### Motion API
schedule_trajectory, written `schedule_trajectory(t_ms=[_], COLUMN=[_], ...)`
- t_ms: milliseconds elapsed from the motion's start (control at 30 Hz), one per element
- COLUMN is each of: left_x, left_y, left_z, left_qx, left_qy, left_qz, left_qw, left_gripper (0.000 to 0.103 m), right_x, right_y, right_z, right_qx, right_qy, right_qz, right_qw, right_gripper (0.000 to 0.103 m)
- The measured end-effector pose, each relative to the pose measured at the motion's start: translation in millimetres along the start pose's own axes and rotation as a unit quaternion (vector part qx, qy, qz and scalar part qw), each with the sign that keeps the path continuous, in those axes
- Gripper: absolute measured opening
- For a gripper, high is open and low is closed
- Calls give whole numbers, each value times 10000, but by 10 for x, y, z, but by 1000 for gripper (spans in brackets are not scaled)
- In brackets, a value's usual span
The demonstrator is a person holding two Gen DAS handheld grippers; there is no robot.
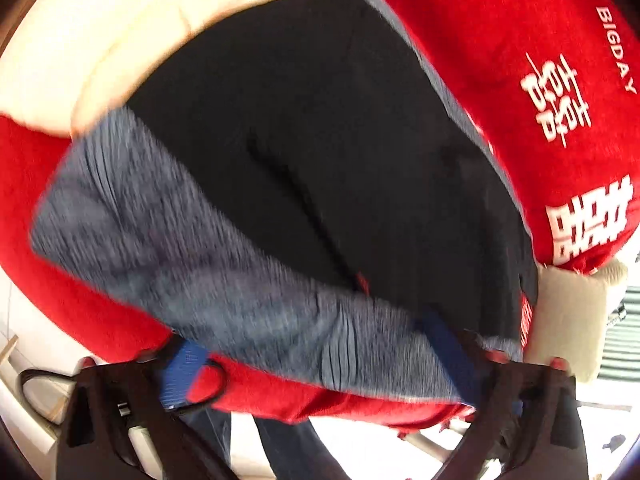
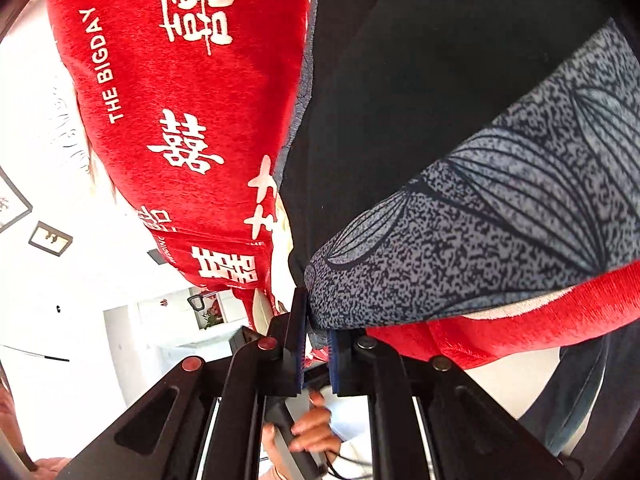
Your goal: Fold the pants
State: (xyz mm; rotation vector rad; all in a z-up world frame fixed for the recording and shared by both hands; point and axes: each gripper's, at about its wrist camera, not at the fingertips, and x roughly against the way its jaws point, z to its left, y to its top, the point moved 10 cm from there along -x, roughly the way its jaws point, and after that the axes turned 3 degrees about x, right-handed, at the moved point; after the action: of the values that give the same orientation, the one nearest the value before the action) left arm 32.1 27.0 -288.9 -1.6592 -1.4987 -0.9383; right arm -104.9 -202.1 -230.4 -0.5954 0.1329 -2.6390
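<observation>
The pants (image 1: 304,152) are black with a grey patterned band (image 1: 192,240), spread on a red blanket with white characters (image 1: 552,80). My left gripper (image 1: 324,364) is open, its blue-padded fingers (image 1: 182,372) wide apart at the near edge of the grey band, with the band lying between them. In the right wrist view the black pants (image 2: 420,100) and grey patterned band (image 2: 500,220) fill the right side. My right gripper (image 2: 316,344) is shut on the corner of the grey band.
The red blanket (image 2: 192,120) covers a cream cushion (image 1: 100,40). A white wall with framed pictures (image 2: 50,238) is at the left in the right wrist view. A person's hand (image 2: 312,428) shows below the right gripper.
</observation>
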Motion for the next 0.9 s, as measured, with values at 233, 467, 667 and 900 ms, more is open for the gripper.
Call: schedule_trajectory(t_ms=[233, 467, 667, 900], left_x=[304, 604, 288, -353], left_y=[262, 935, 1908, 2569], left_z=[-173, -988, -1439, -1371], left_qx=[-337, -1023, -1176, -993], left_qy=[417, 520, 842, 1507], left_qz=[-241, -761, -1158, -1239], left_qw=[9983, 9905, 9827, 9758], left_gripper=[24, 24, 24, 58], right_x=[101, -8, -448, -1131], right_y=[102, 826, 1798, 2671], right_z=[72, 724, 1088, 699], right_qx=[337, 1344, 2020, 2183], right_qy=[-553, -763, -1180, -1925], right_qz=[73, 223, 538, 1116], right_qw=[9979, 9877, 9708, 9502], right_gripper=[10, 10, 10, 10])
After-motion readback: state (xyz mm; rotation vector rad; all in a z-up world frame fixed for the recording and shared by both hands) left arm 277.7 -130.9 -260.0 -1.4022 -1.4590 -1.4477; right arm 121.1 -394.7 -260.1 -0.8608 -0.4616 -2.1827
